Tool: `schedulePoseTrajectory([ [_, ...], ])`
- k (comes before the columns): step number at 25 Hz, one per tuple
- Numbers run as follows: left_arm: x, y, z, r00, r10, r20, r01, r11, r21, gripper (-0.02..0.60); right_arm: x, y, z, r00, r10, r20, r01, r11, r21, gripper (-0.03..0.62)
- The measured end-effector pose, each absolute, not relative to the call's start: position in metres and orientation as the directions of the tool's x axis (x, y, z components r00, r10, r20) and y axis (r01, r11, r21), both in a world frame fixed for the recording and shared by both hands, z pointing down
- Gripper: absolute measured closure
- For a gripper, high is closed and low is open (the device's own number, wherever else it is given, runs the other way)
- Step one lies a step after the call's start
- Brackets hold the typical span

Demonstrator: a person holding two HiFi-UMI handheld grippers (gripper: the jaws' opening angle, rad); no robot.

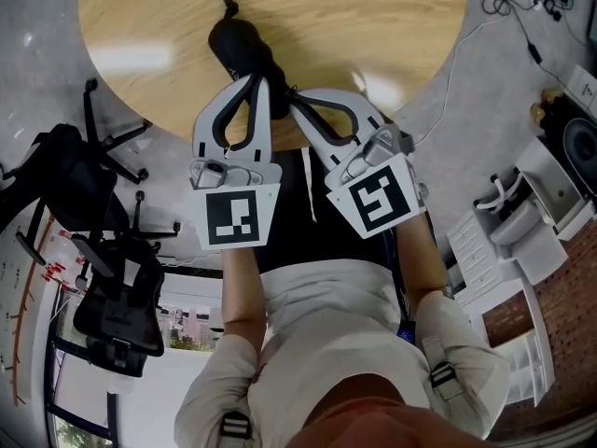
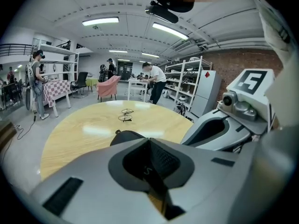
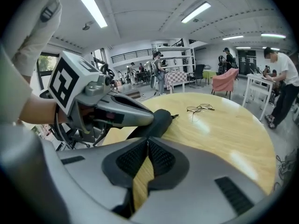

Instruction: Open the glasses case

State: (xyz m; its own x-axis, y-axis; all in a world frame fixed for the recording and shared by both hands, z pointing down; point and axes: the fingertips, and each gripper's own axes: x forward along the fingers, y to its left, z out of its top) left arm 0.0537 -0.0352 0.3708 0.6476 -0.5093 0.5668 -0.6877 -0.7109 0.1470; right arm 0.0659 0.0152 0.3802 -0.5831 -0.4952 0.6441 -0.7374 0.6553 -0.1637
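A large workshop room is spreading around the scene, with a grey floor (image 1: 47, 82), white open shelving (image 2: 187, 83), a brick wall (image 2: 233, 64) and black office chairs (image 1: 112, 306) standing to the person's left. A round pale wooden table (image 1: 373, 17) with a smooth, glossy top is filling the middle, and the head view is cutting off its far part.

The left gripper (image 1: 259, 84) and the right gripper (image 1: 292, 96), both grey plastic with ribbed dark pads, are pointing inward over the near edge. Each is showing its jaws pressed together with nothing between them.

The black soft-looking glasses case (image 1: 241, 49) is lying on the table just beyond both sets of tips. Whether the tips are touching it is hard to tell, and the grippers are covering its near end. A pair of thin wire-framed spectacles (image 3: 201, 108) is resting farther out on the wood.
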Motion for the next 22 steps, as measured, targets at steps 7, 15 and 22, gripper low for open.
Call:
schedulePoseTrajectory([
  [7,0.047,-0.035,0.37,0.642,-0.52,0.564,-0.703,-0.693,0.162,0.561,0.063,0.017,0.384,-0.589,-0.445,0.675,-0.657,0.75,-0.079,0.516],
  [15,0.039,-0.036,0.37,0.632,-0.531,0.565,-0.718,-0.675,0.169,0.56,0.055,0.014,0.385,-0.653,-0.368,0.662,-0.547,0.833,-0.077,0.499],
  [22,0.034,-0.037,0.37,0.622,-0.542,0.565,-0.732,-0.658,0.175,0.56,0.048,0.015,0.386,-0.753,-0.249,0.609,-0.435,0.882,-0.178,0.508],
])
